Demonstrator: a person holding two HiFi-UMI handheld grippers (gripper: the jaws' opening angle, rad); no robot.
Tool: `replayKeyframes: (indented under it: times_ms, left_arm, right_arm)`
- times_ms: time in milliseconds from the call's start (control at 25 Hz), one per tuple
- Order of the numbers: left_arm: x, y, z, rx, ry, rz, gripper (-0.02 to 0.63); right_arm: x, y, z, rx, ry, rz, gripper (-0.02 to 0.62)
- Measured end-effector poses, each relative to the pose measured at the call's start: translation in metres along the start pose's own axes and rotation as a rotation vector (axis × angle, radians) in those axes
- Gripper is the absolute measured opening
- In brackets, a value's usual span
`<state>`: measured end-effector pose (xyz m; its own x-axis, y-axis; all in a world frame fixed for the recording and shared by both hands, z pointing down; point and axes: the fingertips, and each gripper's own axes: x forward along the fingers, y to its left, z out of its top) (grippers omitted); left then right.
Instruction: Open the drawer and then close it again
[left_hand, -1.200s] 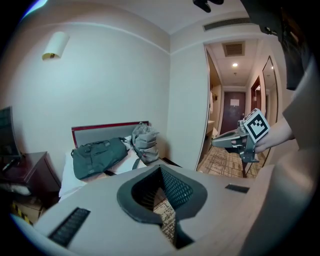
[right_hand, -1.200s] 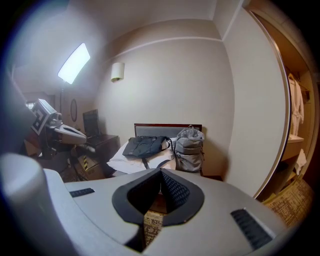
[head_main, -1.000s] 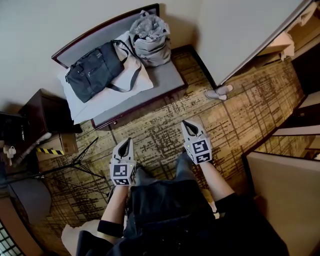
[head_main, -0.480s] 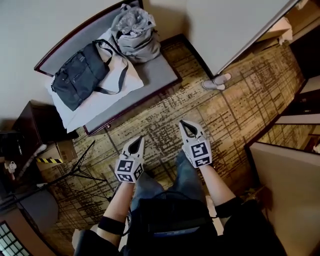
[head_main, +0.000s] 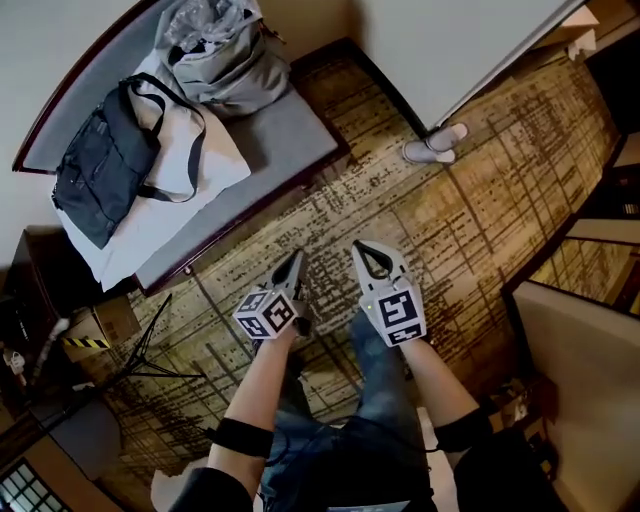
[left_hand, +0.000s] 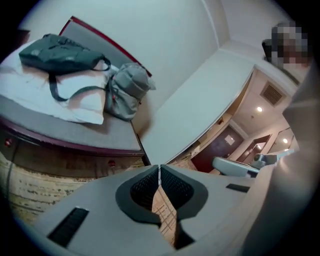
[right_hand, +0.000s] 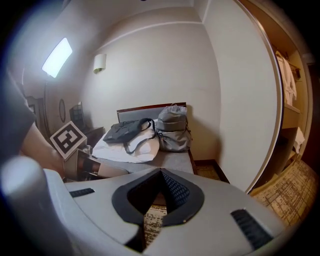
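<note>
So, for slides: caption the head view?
Left hand-held gripper, jaws just opening, and shut right hand-held gripper above carpet, bench ahead.

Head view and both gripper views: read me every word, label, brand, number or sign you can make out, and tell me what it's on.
No readable words, brands or numbers in any view.
Left marker cube and right marker cube: black-and-white square patterns, not letters.
Cardboard box: yellow-and-black striped tape, no legible print.
Dark bag and grey backpack: no label legible.
</note>
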<state>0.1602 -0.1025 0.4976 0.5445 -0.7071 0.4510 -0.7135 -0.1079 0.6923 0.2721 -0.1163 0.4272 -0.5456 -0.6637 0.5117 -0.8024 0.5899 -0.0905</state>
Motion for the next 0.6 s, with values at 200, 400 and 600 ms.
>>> replayKeyframes:
  times_ms: [200, 400, 600]
  left_arm:
    - [0.072, 0.055, -0.023, -0.244, -0.081, -0.055, 0.101]
    - [0.125, 0.124, -0.043, -0.425, -0.219, -0.067, 0.118]
    - [0.177, 0.185, -0.066, -0.565, -0.31, -0.026, 0.176]
  right_arm:
    - [0.057, -0.032, -0.035, 0.009, -0.02, -0.01, 0.005]
    - [0.121, -0.044, -0.069, 0.007, -0.044, -0.001, 0.004]
    - [0.176, -0.054, -0.104, 0.007, -0.058, 0.006, 0.004]
